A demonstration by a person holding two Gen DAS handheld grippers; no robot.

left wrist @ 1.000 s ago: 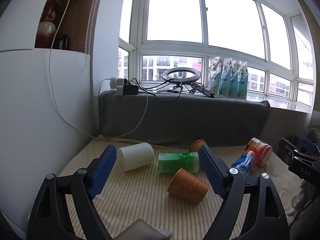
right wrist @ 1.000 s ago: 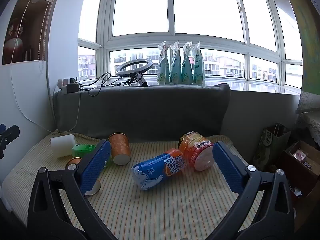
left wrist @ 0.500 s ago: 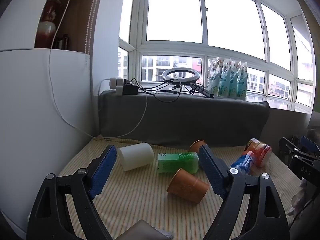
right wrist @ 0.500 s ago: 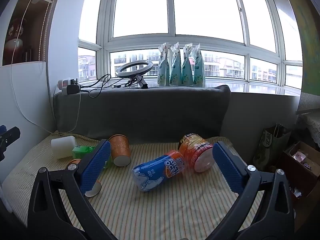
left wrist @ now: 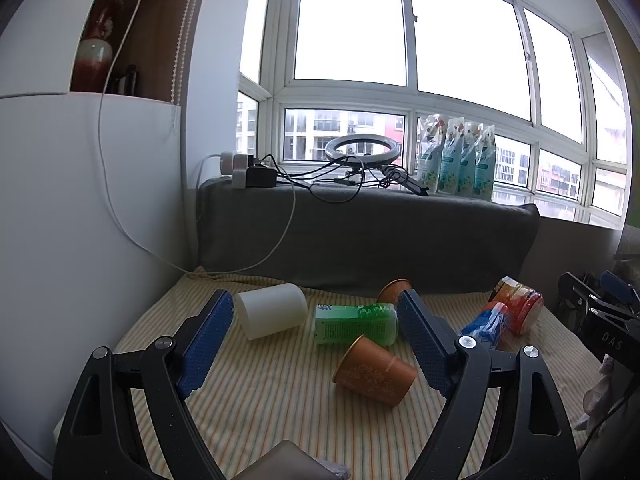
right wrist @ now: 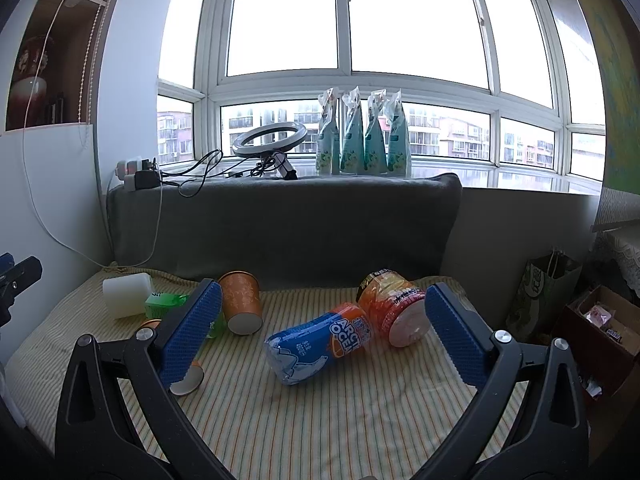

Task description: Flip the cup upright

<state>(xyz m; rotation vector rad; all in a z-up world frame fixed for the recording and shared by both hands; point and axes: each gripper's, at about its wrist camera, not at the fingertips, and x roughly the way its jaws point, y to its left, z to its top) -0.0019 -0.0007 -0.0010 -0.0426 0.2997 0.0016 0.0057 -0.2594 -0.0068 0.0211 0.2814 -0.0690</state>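
Two orange paper cups lie on their sides on the striped mat. The near cup (left wrist: 374, 370) lies just ahead of my left gripper (left wrist: 316, 334), toward its right finger; in the right wrist view it (right wrist: 188, 376) is mostly hidden behind the left finger. The far cup (right wrist: 240, 302) lies near the grey cushion; its rim (left wrist: 394, 288) peeks out in the left wrist view. My left gripper is open and empty. My right gripper (right wrist: 320, 330) is open and empty above a blue and orange bottle (right wrist: 320, 346).
A white cylinder (left wrist: 272, 314), a green bottle (left wrist: 354, 324) and an orange jar (right wrist: 394, 306) also lie on the striped mat (right wrist: 340, 420). A grey cushion (right wrist: 280, 224) backs the mat. A white wall (left wrist: 80, 240) stands at left. A paper bag (right wrist: 540, 292) and a box (right wrist: 600, 328) sit at right.
Both grippers have drifted slightly; the objects sit a little lower and left in the views. Both jaws stay open, and nothing on the mat has moved.
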